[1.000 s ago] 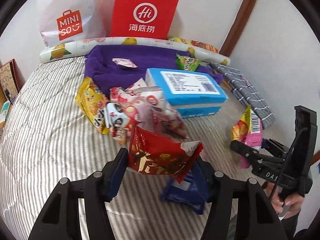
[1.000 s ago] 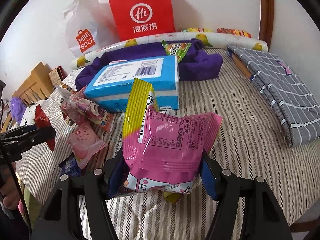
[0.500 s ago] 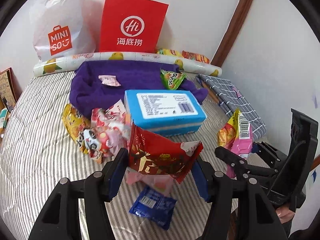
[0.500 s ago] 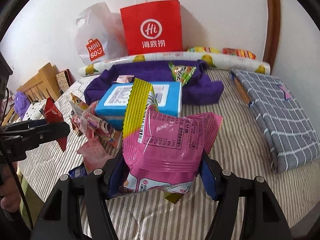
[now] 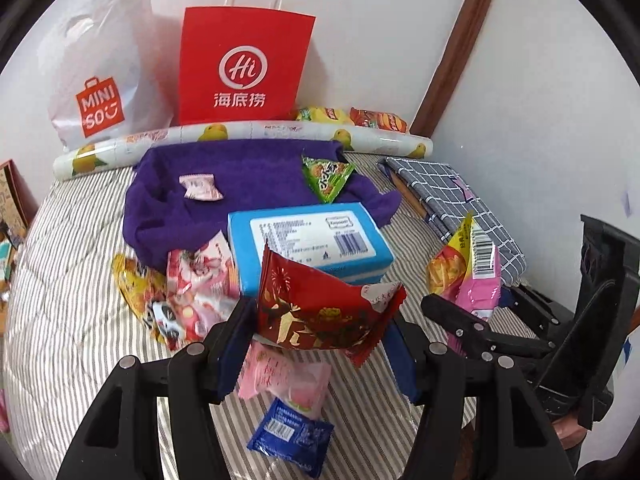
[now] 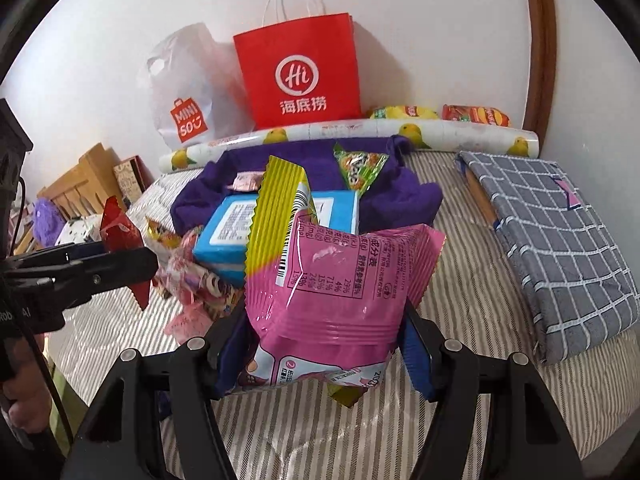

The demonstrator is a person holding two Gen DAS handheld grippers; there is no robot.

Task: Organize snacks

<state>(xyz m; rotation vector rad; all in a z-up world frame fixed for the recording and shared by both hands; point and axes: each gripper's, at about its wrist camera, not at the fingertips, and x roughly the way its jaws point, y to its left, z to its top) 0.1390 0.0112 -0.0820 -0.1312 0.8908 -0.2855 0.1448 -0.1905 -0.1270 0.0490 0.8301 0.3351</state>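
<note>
A red packet is clamped in the left gripper above the striped bed. A pink-and-yellow bag is held by the right gripper. A blue box lies just beyond, against a purple towel.

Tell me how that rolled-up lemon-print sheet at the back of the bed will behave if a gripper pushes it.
The lemon-print roll is a long cylinder lying on its side, so it would probably roll rather than slide. It lies close in front of the red paper bag, so a push toward the wall would likely stop there. The glossy wrap looks slippery for the fingers.
</note>
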